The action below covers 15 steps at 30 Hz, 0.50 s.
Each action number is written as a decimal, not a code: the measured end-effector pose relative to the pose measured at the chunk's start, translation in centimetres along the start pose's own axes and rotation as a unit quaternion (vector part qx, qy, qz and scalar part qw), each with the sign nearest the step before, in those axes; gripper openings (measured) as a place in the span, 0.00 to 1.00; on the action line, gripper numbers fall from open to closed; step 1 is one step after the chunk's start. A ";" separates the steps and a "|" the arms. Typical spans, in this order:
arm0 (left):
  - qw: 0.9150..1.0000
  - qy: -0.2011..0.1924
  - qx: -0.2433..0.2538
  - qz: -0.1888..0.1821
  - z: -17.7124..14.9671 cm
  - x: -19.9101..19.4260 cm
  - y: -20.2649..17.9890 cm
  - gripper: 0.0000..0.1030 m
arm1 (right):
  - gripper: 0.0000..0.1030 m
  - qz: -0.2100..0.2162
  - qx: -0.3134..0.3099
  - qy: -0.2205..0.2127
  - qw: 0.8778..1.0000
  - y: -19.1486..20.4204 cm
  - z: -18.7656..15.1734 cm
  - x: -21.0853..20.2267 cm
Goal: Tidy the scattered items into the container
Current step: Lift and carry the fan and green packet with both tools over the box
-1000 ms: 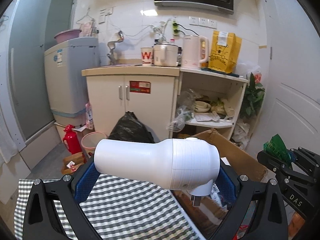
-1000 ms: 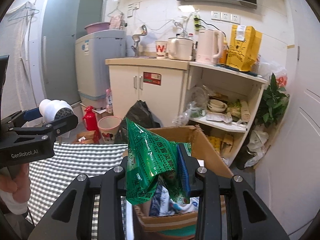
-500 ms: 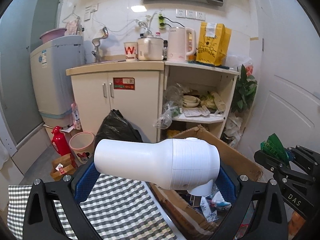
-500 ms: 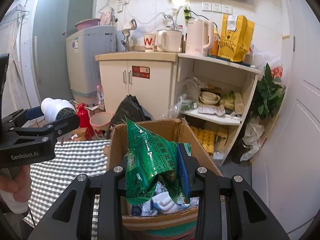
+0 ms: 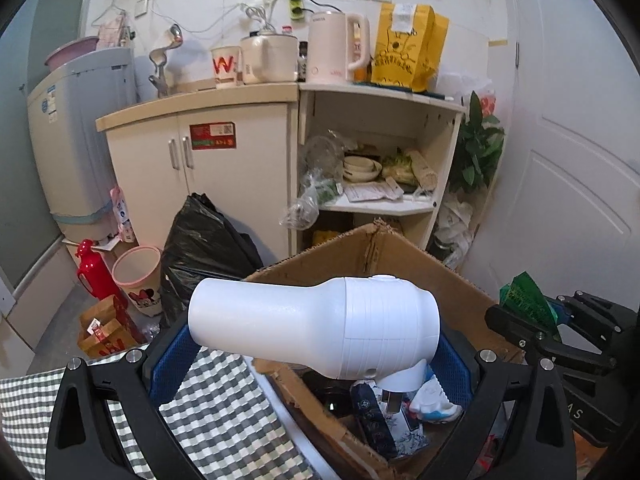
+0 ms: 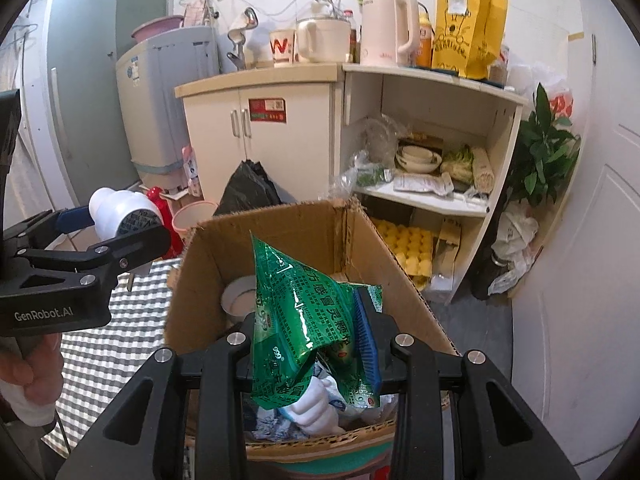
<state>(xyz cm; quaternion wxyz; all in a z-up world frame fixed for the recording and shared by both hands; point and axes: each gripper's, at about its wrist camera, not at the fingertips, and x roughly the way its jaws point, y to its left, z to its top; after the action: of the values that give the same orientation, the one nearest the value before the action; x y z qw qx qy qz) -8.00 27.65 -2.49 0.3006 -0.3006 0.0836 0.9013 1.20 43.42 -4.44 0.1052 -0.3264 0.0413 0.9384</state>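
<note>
My left gripper (image 5: pixel 312 364) is shut on a white hair dryer (image 5: pixel 316 328) held crosswise, over the left edge of the open cardboard box (image 5: pixel 460 280). From the right wrist view that dryer (image 6: pixel 120 216) and the left gripper (image 6: pixel 132 240) hang left of the box (image 6: pixel 208 264). My right gripper (image 6: pixel 308 344) is shut on a crumpled green foil packet (image 6: pixel 296 316), held above the box's near side. In the left wrist view the packet (image 5: pixel 524 300) shows at the right with the right gripper (image 5: pixel 532 332). The box holds several small items.
A green checked cloth (image 5: pixel 224 420) covers the table left of the box. Behind stand a cream cabinet (image 5: pixel 208 160), an open shelf unit (image 5: pixel 380 168), a washing machine (image 5: pixel 68 140), a black rubbish bag (image 5: pixel 204 248) and a pink bin (image 5: pixel 138 272). A hand (image 6: pixel 28 380) holds the left gripper.
Both grippers have moved forward and to the right with their loads; the box now lies directly under them, and more of its inside shows.
</note>
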 end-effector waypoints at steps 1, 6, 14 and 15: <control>1.000 0.004 0.002 -0.002 0.0 0.5 -0.2 0.99 | 0.33 0.000 0.001 0.004 1.000 -0.2 -0.1 0.4; 0.999 0.030 0.010 -0.009 -0.1 3.4 -1.1 0.99 | 0.33 0.000 0.004 0.026 1.000 -1.3 -0.4 2.6; 0.998 0.058 0.031 -0.013 -0.2 6.9 -2.6 0.99 | 0.33 0.008 0.004 0.061 0.998 -2.0 -0.9 5.9; 0.997 0.063 0.033 -0.017 -0.2 7.4 -2.7 0.99 | 0.33 0.009 0.003 0.067 0.998 -2.1 -1.0 6.3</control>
<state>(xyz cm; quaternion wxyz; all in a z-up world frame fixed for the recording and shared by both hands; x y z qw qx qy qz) -11.01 33.35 -6.92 0.3196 -0.3475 0.1273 0.8723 -2.54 46.38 -9.21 0.0943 -0.3875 0.0536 0.9155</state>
